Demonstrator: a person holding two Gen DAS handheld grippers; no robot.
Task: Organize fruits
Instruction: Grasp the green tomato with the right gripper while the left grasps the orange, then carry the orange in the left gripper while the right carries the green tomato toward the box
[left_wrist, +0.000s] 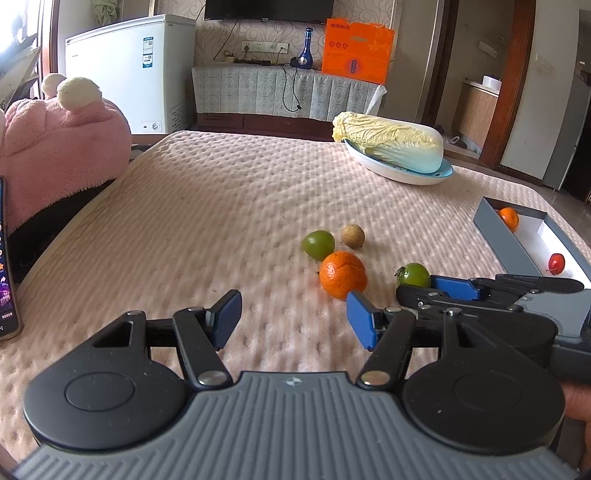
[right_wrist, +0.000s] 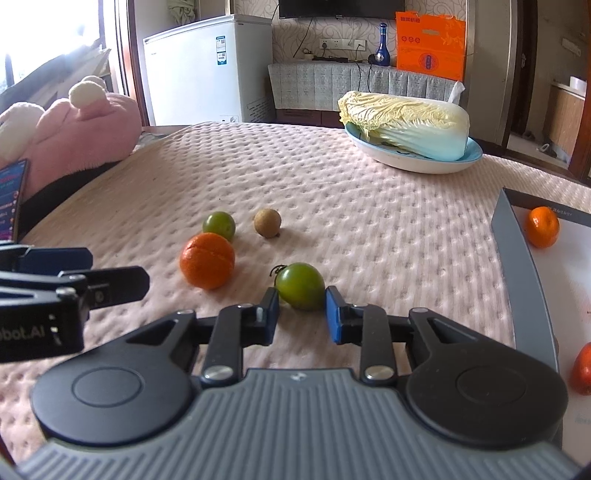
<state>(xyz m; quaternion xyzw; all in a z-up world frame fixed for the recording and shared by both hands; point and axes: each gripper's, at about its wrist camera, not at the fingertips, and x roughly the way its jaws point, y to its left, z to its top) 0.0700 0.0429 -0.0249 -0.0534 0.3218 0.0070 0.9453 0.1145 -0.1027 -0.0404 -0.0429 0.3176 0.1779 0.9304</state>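
Several fruits lie on the pink quilted bed: an orange (left_wrist: 342, 274) (right_wrist: 207, 260), a green fruit (left_wrist: 318, 244) (right_wrist: 219, 225), a brown longan (left_wrist: 352, 236) (right_wrist: 267, 222) and a green tomato (left_wrist: 413, 275) (right_wrist: 300, 285). My right gripper (right_wrist: 301, 314) is open, its blue pads on either side of the near part of the green tomato, not clamped; it also shows in the left wrist view (left_wrist: 454, 290). My left gripper (left_wrist: 293, 319) is open and empty, just short of the orange. A grey box (left_wrist: 506, 240) (right_wrist: 517, 258) on the right holds a small orange (left_wrist: 509, 218) (right_wrist: 542, 226) and a red fruit (left_wrist: 556, 263) (right_wrist: 583, 369).
A napa cabbage (left_wrist: 391, 146) (right_wrist: 406, 123) lies in a white and blue dish (left_wrist: 406, 175) (right_wrist: 424, 164) at the far right. A pink plush toy (left_wrist: 62, 140) (right_wrist: 74, 133) and a phone (left_wrist: 5, 258) (right_wrist: 9, 192) are at the left edge.
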